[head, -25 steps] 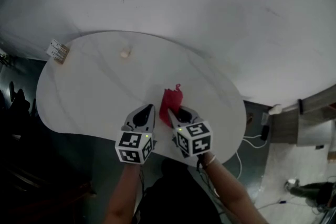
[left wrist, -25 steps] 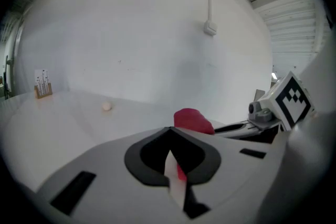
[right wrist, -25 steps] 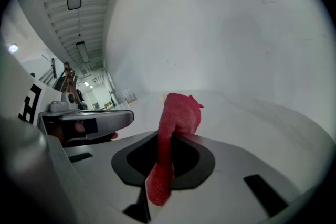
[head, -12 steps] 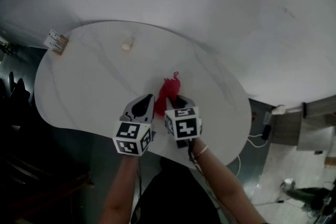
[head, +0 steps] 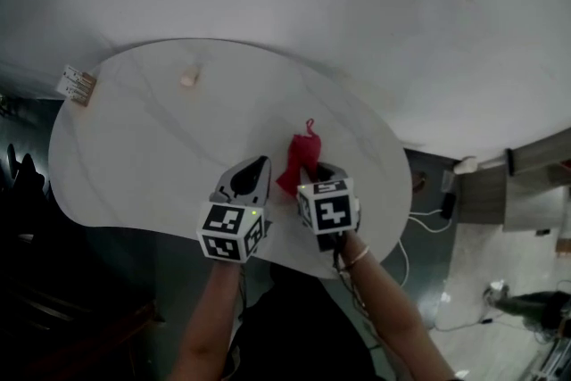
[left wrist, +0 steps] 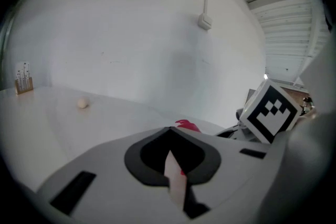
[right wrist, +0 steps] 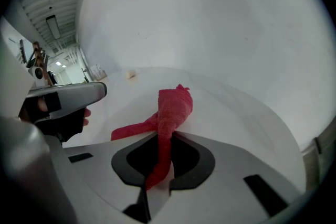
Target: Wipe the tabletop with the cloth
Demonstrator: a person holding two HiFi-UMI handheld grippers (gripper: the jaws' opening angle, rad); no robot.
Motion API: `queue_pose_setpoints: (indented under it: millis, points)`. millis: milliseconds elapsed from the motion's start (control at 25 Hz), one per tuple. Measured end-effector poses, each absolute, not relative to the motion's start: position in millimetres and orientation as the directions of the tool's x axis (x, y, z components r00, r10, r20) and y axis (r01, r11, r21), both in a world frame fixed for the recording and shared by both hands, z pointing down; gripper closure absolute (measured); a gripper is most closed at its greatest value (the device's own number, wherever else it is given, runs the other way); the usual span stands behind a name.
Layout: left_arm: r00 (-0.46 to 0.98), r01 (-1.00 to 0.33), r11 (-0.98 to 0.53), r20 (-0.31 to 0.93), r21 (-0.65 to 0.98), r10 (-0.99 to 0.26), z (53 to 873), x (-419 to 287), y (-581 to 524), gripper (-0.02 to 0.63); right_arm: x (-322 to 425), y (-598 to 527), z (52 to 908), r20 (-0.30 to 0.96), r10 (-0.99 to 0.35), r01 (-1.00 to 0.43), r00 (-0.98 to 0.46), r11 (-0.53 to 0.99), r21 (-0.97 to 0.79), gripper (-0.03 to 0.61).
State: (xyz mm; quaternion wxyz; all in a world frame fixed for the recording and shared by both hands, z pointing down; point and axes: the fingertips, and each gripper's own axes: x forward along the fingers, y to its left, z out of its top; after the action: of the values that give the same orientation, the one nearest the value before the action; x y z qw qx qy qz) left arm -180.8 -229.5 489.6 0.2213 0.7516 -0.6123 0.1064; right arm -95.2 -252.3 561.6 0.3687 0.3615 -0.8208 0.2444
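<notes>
The right gripper (right wrist: pixel 160 162) has its jaws clamped on a crumpled red cloth (right wrist: pixel 170 113). The cloth's bunched end rests on the white, rounded marble-patterned table (head: pixel 134 147), just ahead of the jaws. The left gripper (left wrist: pixel 173 165) sits just beside it, jaws together. A small beige lump (head: pixel 188 78) lies well apart toward the far edge. At the table's left rim, a small brown holder (left wrist: pixel 22 83) carries pale upright pieces too small to identify.

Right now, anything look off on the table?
The cloth is twisted into a rope in the right claw, not spread flat, so little of it meets the tabletop. A small beige lump sits near the far edge.
</notes>
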Motion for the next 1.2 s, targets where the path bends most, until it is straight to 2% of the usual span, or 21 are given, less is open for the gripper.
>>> queue_pose_setpoints:
  millis: [280, 560, 880, 960, 1040, 1200]
  points:
    - [0.361, -0.931, -0.288, 0.441, 0.225, -0.822, 496, -114, -238, 0.611, 5, -249, 562, 0.803, -0.473, -0.867, -0.362, 0.488, -0.104, 0.534]
    - [0.486, -0.874, -0.423, 0.432, 0.238, -0.760, 495, -42, -248, 0.611, 130, -248, 564, 0.802, -0.570, -0.955, -0.179, 0.295, -0.003, 0.534]
    - [0.532, -0.847, -0.466, 0.417, 0.256, -0.737, 492, -1, -239, 0.611, 223, -242, 558, 0.804, -0.595, -0.988, -0.026, 0.139, 0.071, 0.534]
    - [0.510, -0.860, -0.447, 0.411, 0.245, -0.755, 488, -12, -236, 0.611, 223, -243, 544, 0.787, -0.615, -0.989, -0.042, 0.135, 0.053, 0.534]
    - [0.469, -0.883, -0.406, 0.406, 0.235, -0.785, 483, -34, -231, 0.611, 198, -244, 528, 0.762, -0.638, -0.983, -0.115, 0.181, 0.003, 0.534]
    - [0.362, -0.929, -0.287, 0.407, 0.236, -0.838, 481, -91, -209, 0.611, 92, -238, 506, 0.709, -0.608, -0.917, -0.358, 0.371, -0.145, 0.534]
